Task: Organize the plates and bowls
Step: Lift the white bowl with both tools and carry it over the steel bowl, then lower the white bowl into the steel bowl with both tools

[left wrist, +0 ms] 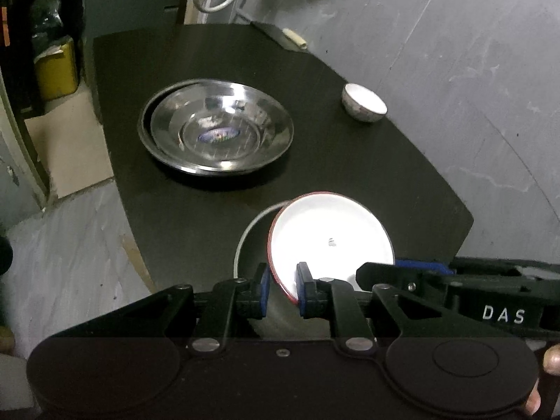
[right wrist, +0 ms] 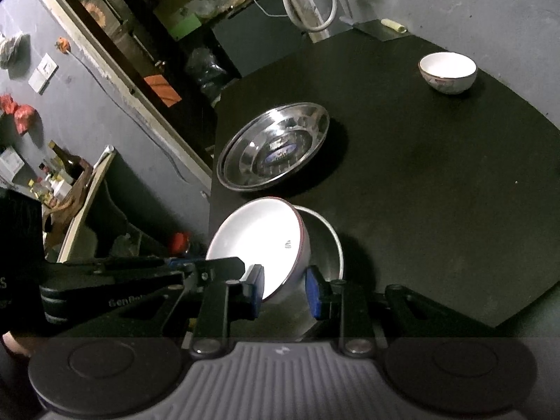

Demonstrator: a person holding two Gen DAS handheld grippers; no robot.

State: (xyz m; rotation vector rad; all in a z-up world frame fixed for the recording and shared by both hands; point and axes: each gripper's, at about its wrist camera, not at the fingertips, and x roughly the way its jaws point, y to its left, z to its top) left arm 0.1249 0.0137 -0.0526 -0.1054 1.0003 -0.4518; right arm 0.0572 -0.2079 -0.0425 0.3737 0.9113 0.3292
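A white red-rimmed bowl (left wrist: 330, 241) (right wrist: 257, 245) is tilted inside a steel bowl (left wrist: 245, 234) (right wrist: 329, 248) at the near edge of the black table. My left gripper (left wrist: 282, 288) straddles its rim, with blue pads on both sides and a gap on the left side. My right gripper (right wrist: 284, 288) straddles the opposite rim, jaws apart around the wall. Two stacked steel plates (left wrist: 217, 127) (right wrist: 274, 150) lie mid-table. A small white bowl (left wrist: 364, 102) (right wrist: 448, 71) stands at the far right.
The black table (left wrist: 367, 168) (right wrist: 437, 182) ends close on the left, with a drop to the floor. A knife with a pale handle (left wrist: 287, 36) (right wrist: 392, 25) lies at the far edge. Grey wall (left wrist: 472, 52) borders the right side.
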